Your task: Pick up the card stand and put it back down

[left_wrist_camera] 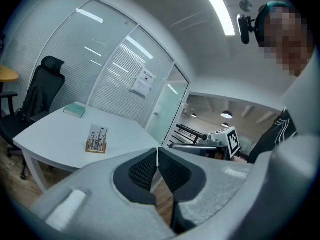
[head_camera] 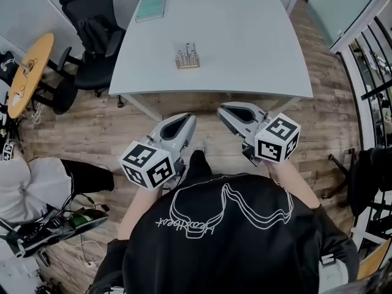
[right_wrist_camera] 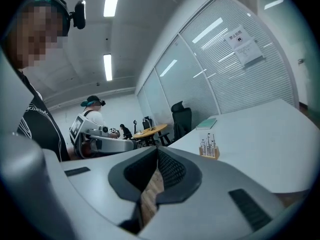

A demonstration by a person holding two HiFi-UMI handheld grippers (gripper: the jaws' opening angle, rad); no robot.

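The card stand (head_camera: 187,57) is a small wooden base with a clear printed card upright in it, near the middle of the white table (head_camera: 245,48). It also shows in the left gripper view as the card stand (left_wrist_camera: 96,139) and in the right gripper view as the card stand (right_wrist_camera: 209,147). My left gripper (head_camera: 185,122) and right gripper (head_camera: 224,111) hang over the wooden floor short of the table's near edge, well apart from the stand. Both are shut with nothing between the jaws, as seen on the left gripper (left_wrist_camera: 158,151) and right gripper (right_wrist_camera: 156,150).
A teal book (head_camera: 150,7) lies at the table's far left corner. A black office chair (head_camera: 92,29) stands left of the table, beside a round wooden table (head_camera: 27,72). A railing (head_camera: 370,60) runs along the right. Another person (right_wrist_camera: 90,124) stands further back.
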